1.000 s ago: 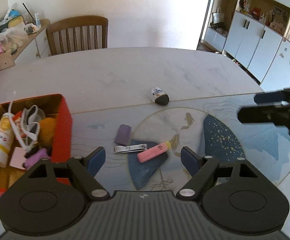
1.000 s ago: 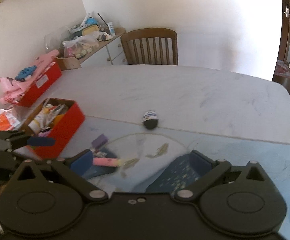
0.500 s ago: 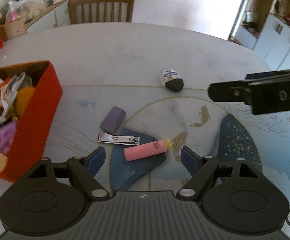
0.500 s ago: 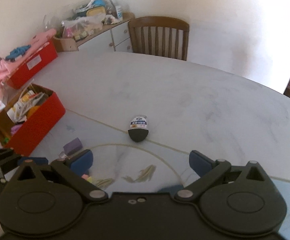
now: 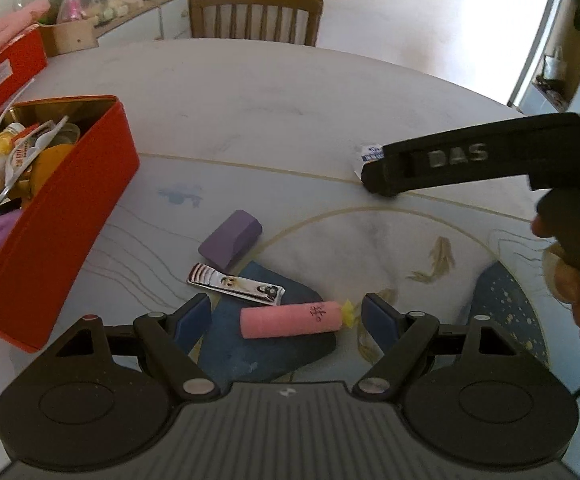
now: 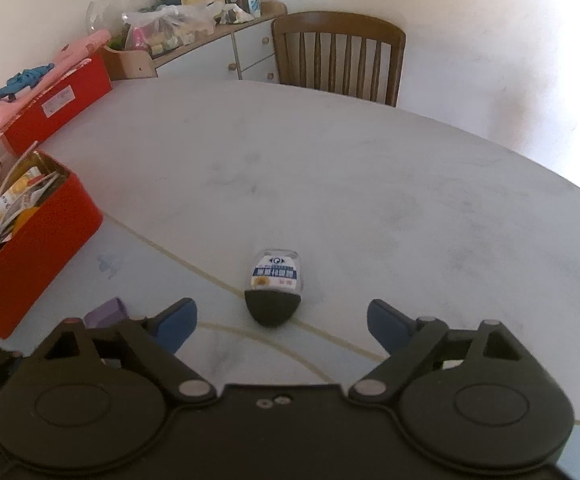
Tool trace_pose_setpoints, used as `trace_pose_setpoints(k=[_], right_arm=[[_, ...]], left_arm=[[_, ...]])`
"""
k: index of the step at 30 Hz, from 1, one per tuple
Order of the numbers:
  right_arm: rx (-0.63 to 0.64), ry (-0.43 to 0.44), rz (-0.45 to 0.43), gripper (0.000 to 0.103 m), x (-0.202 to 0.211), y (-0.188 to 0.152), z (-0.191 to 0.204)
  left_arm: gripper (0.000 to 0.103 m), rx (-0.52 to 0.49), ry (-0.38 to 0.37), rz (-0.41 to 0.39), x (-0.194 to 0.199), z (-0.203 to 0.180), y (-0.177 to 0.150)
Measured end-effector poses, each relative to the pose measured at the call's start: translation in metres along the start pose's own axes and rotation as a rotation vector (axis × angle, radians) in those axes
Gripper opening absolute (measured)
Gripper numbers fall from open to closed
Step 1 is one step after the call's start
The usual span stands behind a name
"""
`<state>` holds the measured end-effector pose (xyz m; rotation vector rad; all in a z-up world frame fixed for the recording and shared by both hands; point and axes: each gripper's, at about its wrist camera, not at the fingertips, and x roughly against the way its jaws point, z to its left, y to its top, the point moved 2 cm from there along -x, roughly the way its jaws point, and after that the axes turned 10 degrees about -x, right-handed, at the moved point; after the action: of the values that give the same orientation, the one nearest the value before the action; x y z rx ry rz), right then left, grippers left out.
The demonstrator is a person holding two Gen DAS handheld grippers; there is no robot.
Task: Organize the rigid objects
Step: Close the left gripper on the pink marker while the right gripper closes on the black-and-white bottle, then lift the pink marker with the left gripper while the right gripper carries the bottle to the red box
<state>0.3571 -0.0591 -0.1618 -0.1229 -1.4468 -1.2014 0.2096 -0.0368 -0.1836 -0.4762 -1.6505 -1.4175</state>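
Observation:
A pink highlighter (image 5: pixel 291 319) with a yellow tip lies between the blue pads of my left gripper (image 5: pixel 286 318), which is open and not touching it. Just beyond lie a metal nail clipper (image 5: pixel 236 289) and a purple eraser block (image 5: pixel 230 240). In the right wrist view a small white bottle with a black cap (image 6: pixel 274 286) lies on the table between the fingers of my right gripper (image 6: pixel 280 326), whose jaws are closing but stand apart from it. The right gripper's arm (image 5: pixel 469 162) covers most of that bottle in the left wrist view.
An open red tin box (image 5: pixel 62 216), also (image 6: pixel 34 256), full of small items stands at the left. A second red box (image 6: pixel 56 102) with pink cloth sits further back. A wooden chair (image 6: pixel 339 58) and a cluttered sideboard (image 6: pixel 198 36) stand behind the round table.
Both grippers came down and closer to the table. The highlighter now lies between the left fingers. The right gripper moved over the bottle and its jaws narrowed.

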Motion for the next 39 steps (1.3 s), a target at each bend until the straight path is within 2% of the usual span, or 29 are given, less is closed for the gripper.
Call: trace_pose_setpoints(k=[9,11,13,16,18,26,33,39], right_arm=[[0.034,-0.001,0.014,0.071,-0.019,0.002,0.007],[0.044,-0.005,0.007,0.067,-0.02,0.002,0.009],[0.056,-0.018,-0.001,0.06,-0.021,0.003,0.011],[0.068,-0.031,-0.009,0.048,-0.021,0.003,0.014],[0.072,-0.044,-0.013,0.039,-0.021,0.003,0.015],[0.075,-0.03,-0.017,0.039,-0.007,-0.005,0.015],[0.068,0.008,-0.018,0.038,0.025,-0.018,0.022],[0.061,0.027,-0.022,0.038,0.052,-0.032,0.03]], left_arm=[[0.082,-0.003,0.069,-0.01,-0.002,-0.005,-0.003],[0.079,0.001,0.075,-0.01,-0.001,-0.004,-0.003],[0.071,-0.006,0.088,-0.006,0.001,-0.005,-0.003],[0.062,-0.008,0.085,-0.007,0.003,-0.004,-0.003],[0.06,-0.009,0.083,-0.003,0.005,-0.004,-0.003],[0.06,-0.014,0.071,0.005,0.008,-0.001,-0.005],[0.06,-0.003,0.043,0.021,0.014,0.006,-0.01],[0.06,-0.011,0.03,0.003,0.025,0.012,-0.014]])
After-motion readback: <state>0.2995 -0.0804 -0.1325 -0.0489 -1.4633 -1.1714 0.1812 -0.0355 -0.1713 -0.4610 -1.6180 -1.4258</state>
